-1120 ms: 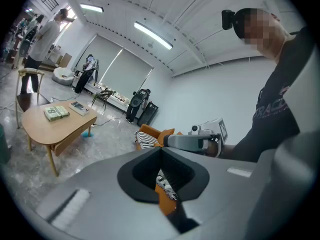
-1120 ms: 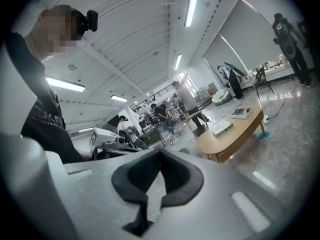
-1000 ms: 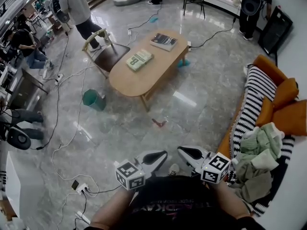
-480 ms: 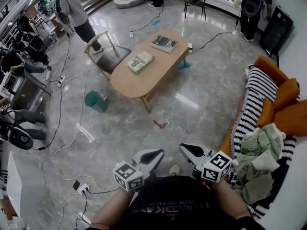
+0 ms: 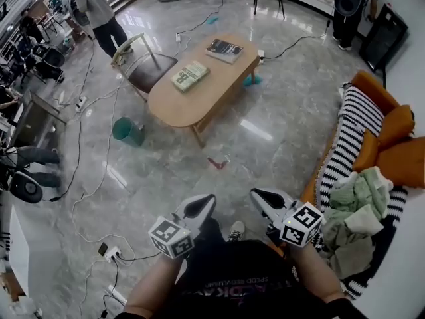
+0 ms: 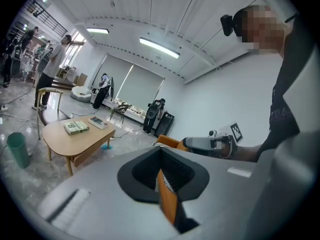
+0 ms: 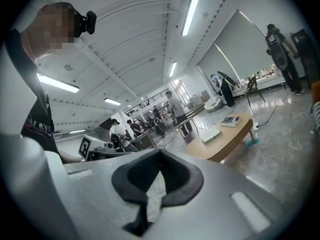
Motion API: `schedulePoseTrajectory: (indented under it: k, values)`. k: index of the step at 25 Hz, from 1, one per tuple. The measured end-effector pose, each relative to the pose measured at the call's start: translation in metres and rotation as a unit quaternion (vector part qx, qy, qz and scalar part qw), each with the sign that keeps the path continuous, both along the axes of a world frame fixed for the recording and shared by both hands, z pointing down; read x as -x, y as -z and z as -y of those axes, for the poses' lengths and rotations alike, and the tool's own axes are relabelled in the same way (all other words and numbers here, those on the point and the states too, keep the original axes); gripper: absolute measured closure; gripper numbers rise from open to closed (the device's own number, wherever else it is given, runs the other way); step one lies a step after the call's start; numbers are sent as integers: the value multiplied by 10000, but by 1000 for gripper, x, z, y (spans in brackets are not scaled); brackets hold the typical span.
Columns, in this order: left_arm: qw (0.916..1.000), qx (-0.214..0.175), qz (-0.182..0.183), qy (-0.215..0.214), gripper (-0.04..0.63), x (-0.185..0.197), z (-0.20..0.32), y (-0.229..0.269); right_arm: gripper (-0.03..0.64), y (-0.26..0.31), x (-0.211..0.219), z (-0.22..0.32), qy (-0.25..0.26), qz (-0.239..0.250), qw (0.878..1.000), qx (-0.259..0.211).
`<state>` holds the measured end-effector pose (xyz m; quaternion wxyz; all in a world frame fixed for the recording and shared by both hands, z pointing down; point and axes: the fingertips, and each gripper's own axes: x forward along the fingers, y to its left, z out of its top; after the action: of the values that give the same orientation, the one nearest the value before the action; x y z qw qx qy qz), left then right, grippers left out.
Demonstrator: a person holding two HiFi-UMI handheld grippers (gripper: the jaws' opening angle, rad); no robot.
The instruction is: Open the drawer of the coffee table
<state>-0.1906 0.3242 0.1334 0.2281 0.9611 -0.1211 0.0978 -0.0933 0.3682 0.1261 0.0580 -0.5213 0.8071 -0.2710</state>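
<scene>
Two grippers: the left gripper (image 5: 203,201) and the right gripper (image 5: 256,195) are both held close in front of the person's body, near the bottom of the head view, pointing out over the floor.
Just changed: the left gripper has swung a little, and its marker cube now sits lower and further left in the head view. The right gripper has barely shifted. The coffee table (image 5: 192,104) has slid slightly towards the far top of that view.
Meaning for the task: this looks like the approach. Nothing has been touched and the drawer is yet to be reached.
Left jaws: fully together in the left gripper view (image 6: 161,173), with nothing between them. Only the orange of the sofa (image 5: 372,145) shows through the slit.
Right jaws: pressed together as well (image 7: 159,180), empty, with bare floor behind them.
Coffee table: far from both grippers across open floor, a little left of centre. A green book (image 5: 190,76) and a dark book (image 5: 224,48) lie on its top.
Drawer: I cannot make it out in any view, so the side it opens from is unknown.
Floor between: a small red object (image 5: 217,161) lies on the way, and a green bin (image 5: 127,131) stands left of the table.
</scene>
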Motion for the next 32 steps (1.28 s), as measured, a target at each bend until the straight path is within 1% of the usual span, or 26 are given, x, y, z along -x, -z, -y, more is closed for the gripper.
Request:
schedulePoseTrajectory:
  k: [7,10,13,18,24,27,32]
  values:
    - [9998,132,114,3,592,-9,25,-17,615,-3,-17,29,-180,0,9998,41]
    - [9998,83,155,18,592,-19,45,-26,615,-8,-29,49,-220,-70,9997,91]
    - [9998,34,177,42,592,-32,76,-30,615,-10,-41,77,-237,-161,9995,134]
    - [9998,98,103,121,592,-46,130,-33,615,-9,-59,132,-212,-288,9991,230]
    - [9992,36,140,373,592,-56,199,-37,615,-13,-77,200,-158,-465,9981,369]
    - [9988,13,178,454,592,-55,222,-39,615,-16,-79,227,-123,-527,9975,459]
    - [9981,58,130,594,592,-56,251,-41,615,-19,-92,265,-94,-600,9968,525]
